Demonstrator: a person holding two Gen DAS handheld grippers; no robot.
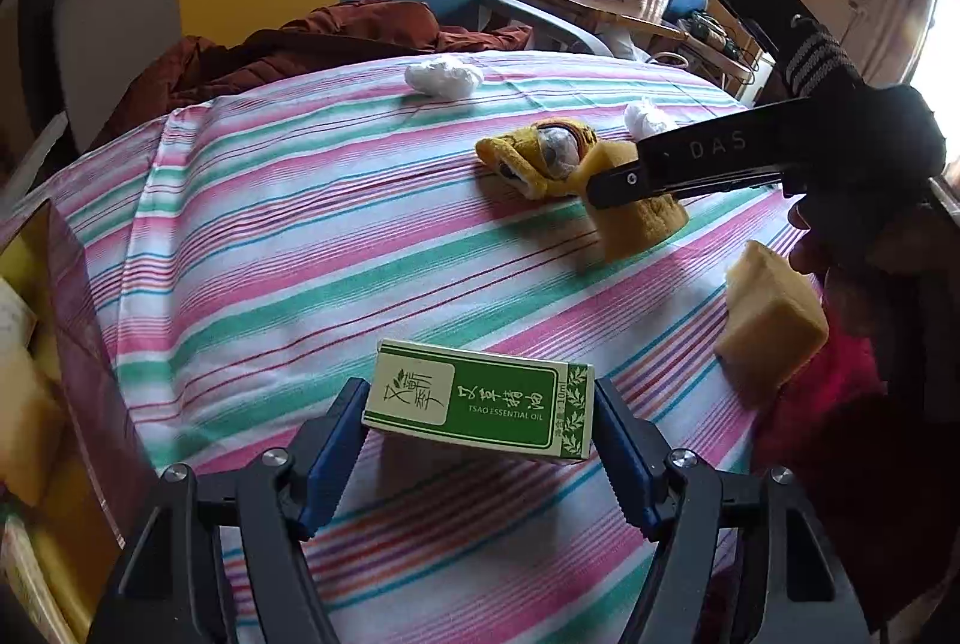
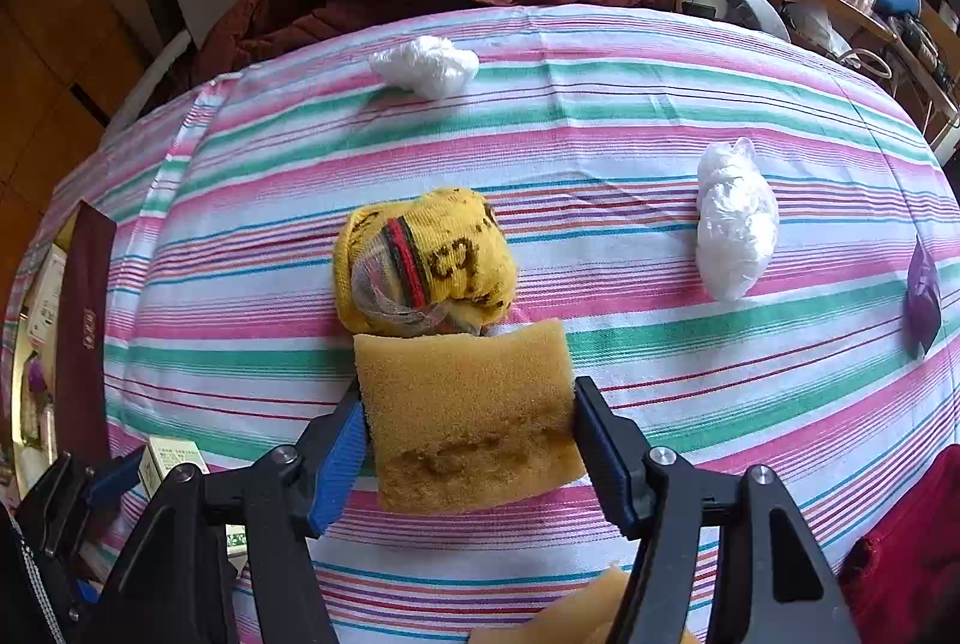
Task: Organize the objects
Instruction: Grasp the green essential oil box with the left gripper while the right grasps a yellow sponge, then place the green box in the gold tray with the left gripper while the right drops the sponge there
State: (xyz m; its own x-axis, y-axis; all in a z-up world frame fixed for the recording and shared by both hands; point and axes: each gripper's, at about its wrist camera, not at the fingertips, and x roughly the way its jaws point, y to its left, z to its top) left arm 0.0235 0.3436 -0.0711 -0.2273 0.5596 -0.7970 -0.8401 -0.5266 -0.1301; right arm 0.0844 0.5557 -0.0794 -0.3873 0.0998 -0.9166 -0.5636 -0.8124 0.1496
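- The left gripper [image 1: 480,434] pinched a green-and-white box [image 1: 480,401] above the striped cloth [image 1: 270,254].
- The right gripper [image 2: 471,440] pinched a yellow sponge [image 2: 471,416] beside a yellow sock ball [image 2: 423,260].

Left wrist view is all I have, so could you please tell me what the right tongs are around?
Observer: A yellow sponge sits between the right tongs, with both pads against its sides.
Operator: Is anything next to that sponge?
Observer: Its far edge appears to meet a yellow sock bundle that has a red-green stripe.
Operator: Is there anything further right?
Observer: A small purple item lies near the right edge of the striped cloth.
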